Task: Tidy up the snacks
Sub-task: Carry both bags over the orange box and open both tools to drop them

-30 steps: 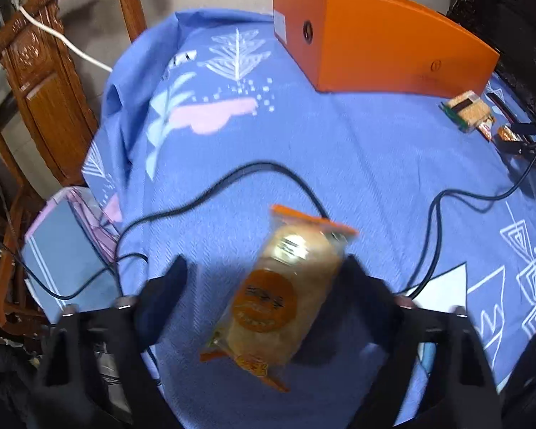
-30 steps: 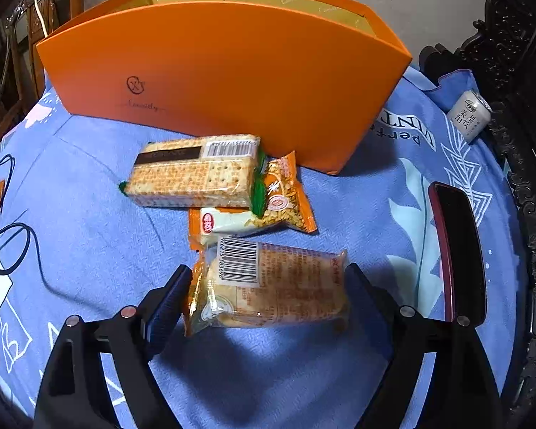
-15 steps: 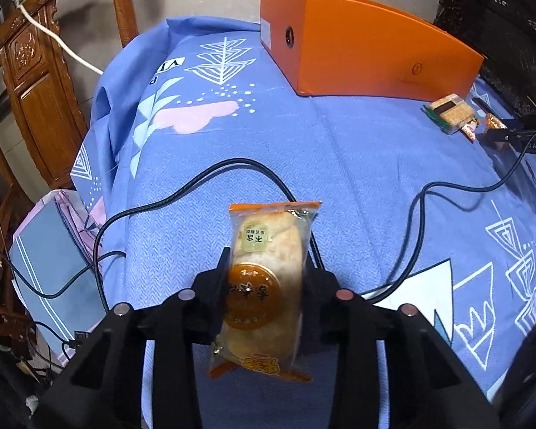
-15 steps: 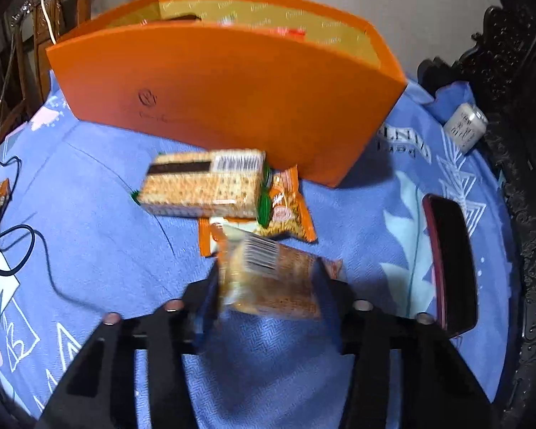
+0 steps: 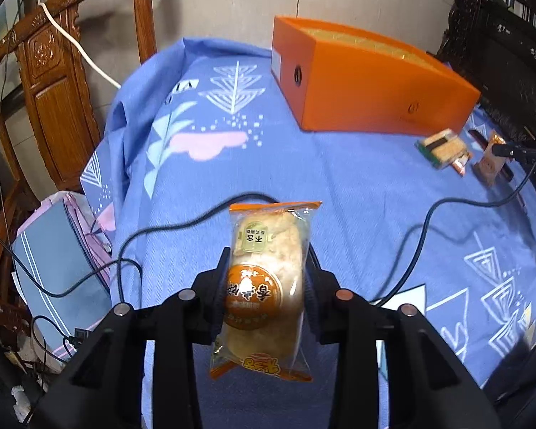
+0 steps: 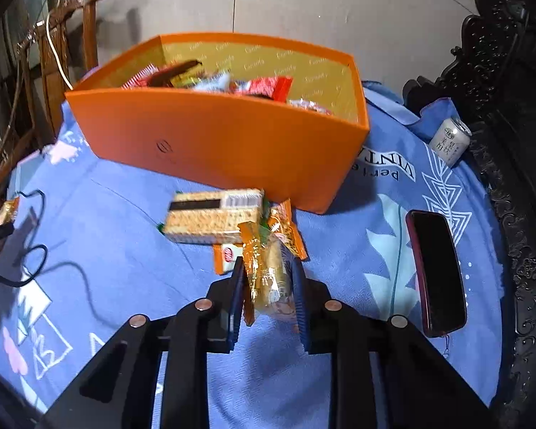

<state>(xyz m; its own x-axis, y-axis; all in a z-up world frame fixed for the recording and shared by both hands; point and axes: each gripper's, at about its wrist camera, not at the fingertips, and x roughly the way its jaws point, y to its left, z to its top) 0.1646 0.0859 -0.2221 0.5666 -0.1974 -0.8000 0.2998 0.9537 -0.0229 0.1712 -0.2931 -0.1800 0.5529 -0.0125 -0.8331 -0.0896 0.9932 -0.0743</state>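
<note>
My left gripper [image 5: 266,286] is shut on a wrapped pastry packet [image 5: 264,286] with an orange round label, held above the blue cloth. My right gripper [image 6: 268,286] is shut on a second snack packet [image 6: 269,279] in a clear and orange wrapper, lifted and turned on edge. The orange box [image 6: 218,136] stands behind it with several snacks inside; it also shows in the left wrist view [image 5: 371,85]. A cracker pack [image 6: 211,218] and a small orange snack bag [image 6: 286,228] lie in front of the box.
A dark phone [image 6: 436,271] lies right of my right gripper and a drink can [image 6: 450,139] lies at the far right. Black cables [image 5: 428,221] cross the blue cloth [image 5: 339,178]. A wooden chair [image 5: 50,82] stands at the left, and dark carved furniture [image 6: 511,107] at the right.
Both grippers went from open around their packets to shut on them. Both packets have been lifted off the cloth; the right one turned on edge and the box interior came into view.
</note>
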